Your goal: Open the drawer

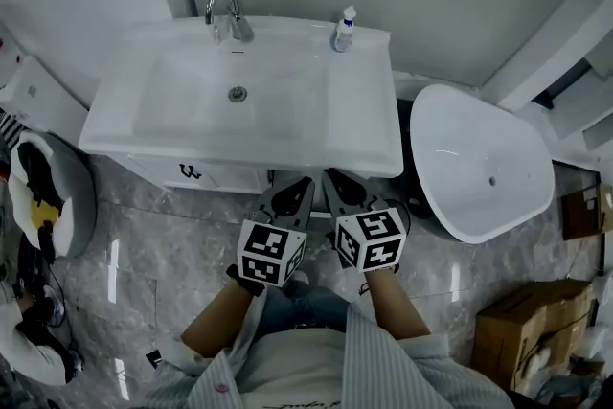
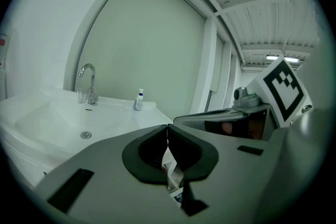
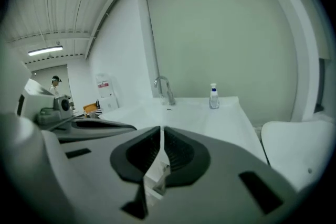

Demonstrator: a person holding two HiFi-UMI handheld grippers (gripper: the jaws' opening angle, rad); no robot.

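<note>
Where the head view looks steeply down, the grey floor [image 1: 163,254] takes up most of the frame, glossy and veined like marble; against the pale wall stands the white worktop [image 1: 364,110], smooth and glazed, with a shallow rectangular basin moulded into it and rounded corners; to its right an oval white tub [image 1: 479,158] sits on the floor, egg-shaped and shiny, with a small hole in its bottom; a brown cardboard box [image 1: 517,321] lies at the lower right, matte and square-edged. The drawer [image 1: 225,175] sits directly under the worktop's front rim; only a thin white strip of its flat front shows, with a small dark mark towards the left.

The left tongs [image 1: 299,185] and the right tongs [image 1: 335,179] are side by side, grey and matte, each with a black-and-white marker cube at its rear; their tips lie at the worktop's front edge, just right of the drawer strip, and contact cannot be told; in each gripper view the ribbed dark pads meet at the tip with nothing between them.

A curved chrome faucet [image 1: 225,10] rises at the basin's back; a small clear bottle [image 1: 343,29] with a white cap stands on the back right corner; a round metal drain [image 1: 238,94] is in the basin.
</note>
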